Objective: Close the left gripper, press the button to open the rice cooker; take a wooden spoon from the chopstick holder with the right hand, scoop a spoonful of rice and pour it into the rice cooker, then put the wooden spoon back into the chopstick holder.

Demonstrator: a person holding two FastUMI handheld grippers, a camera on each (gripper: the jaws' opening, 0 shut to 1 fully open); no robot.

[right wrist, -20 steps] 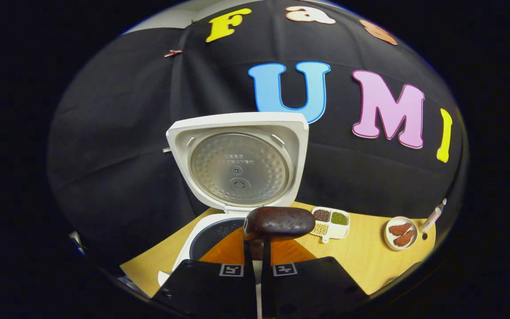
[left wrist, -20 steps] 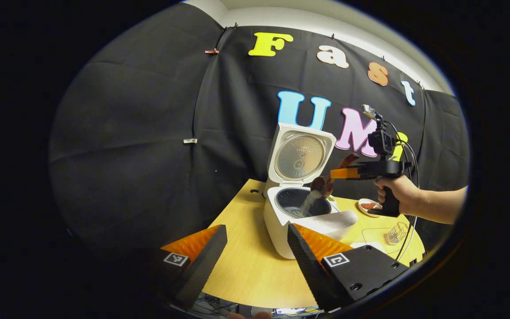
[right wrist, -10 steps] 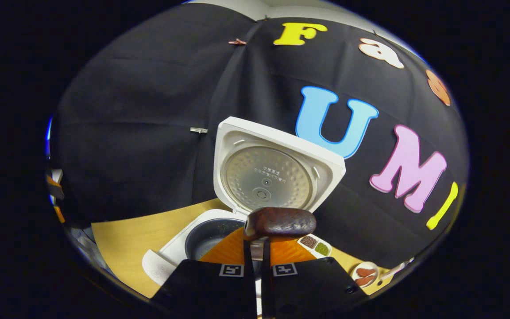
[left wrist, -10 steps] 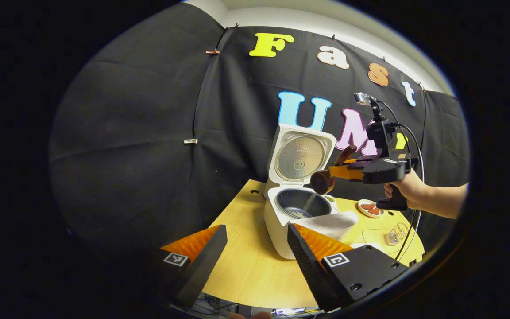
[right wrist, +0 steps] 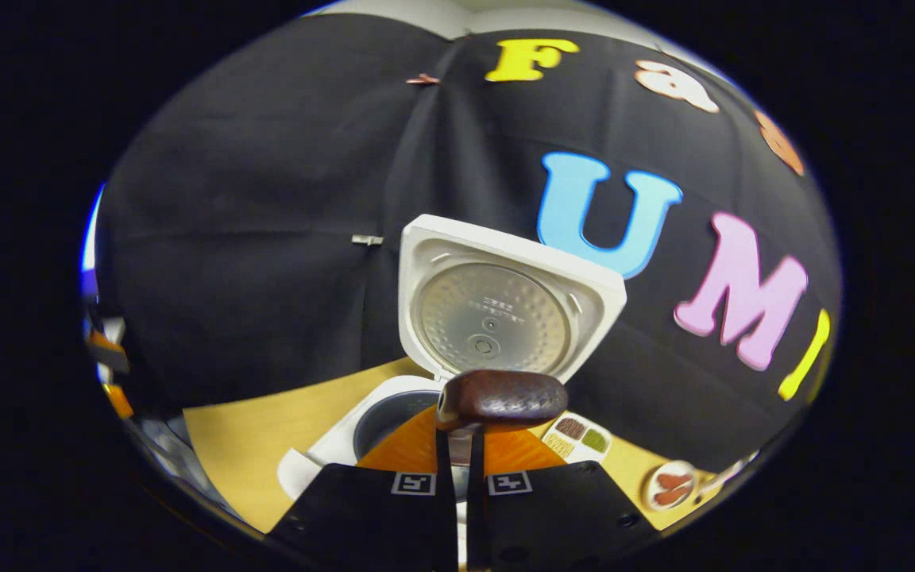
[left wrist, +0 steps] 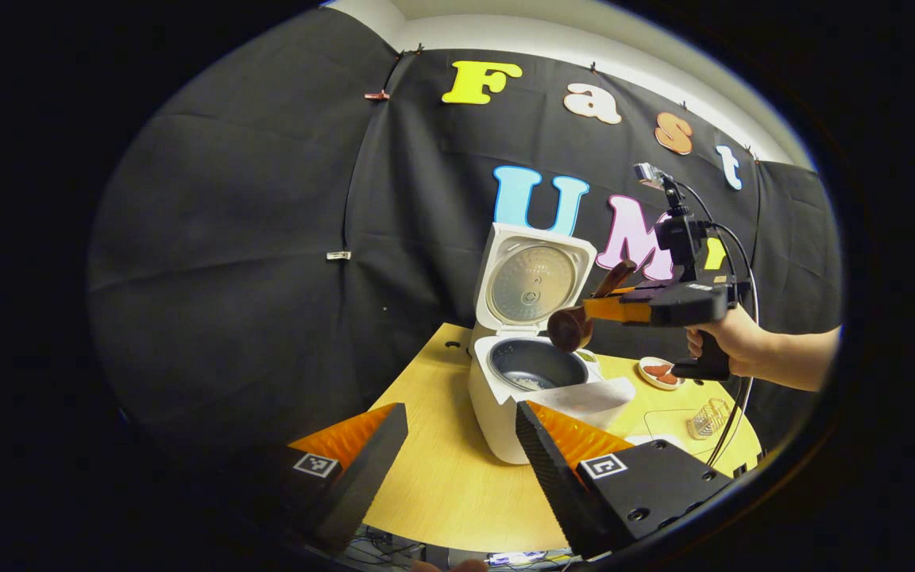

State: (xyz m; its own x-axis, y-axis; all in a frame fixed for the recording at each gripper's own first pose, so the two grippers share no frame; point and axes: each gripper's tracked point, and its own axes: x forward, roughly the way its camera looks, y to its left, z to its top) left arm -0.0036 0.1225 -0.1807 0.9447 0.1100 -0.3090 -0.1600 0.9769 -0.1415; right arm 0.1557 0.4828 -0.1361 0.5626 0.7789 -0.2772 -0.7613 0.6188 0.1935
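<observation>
Wooden spoon, dark brown with a rounded bowl, sits clamped between the right gripper's two fingers, the jaws drawn in narrow on its handle. In the right gripper view the bowl sticks out at 12 o'clock just past the fingertips, so the spoon's long axis runs roughly along the fingers. In the left gripper view the same spoon hangs bowl-down toward 8 o'clock while its handle end rises toward 2 o'clock past the right gripper, above the right edge of the pot.

Just beyond the bowl stands the white rice cooker with its lid swung upright and its dark inner pot open, a little pale rice at the bottom. The pour looks done, so the step in hand is judged to be the return to the holder.

That turns on one relation: the small wire chopstick holder stands on the light wooden table at about 4 o'clock from the spoon in the left gripper view, low and near the table's edge, well apart from the cooker. The right hand holding the right gripper is far nearer to it; it would need to swing toward 4 o'clock and tip the spoon more upright.

Left gripper hovers near the table's front edge, fingers spread wide and empty, at 6 o'clock from the cooker.

A divided tray of beans and a small round dish lie behind.
</observation>
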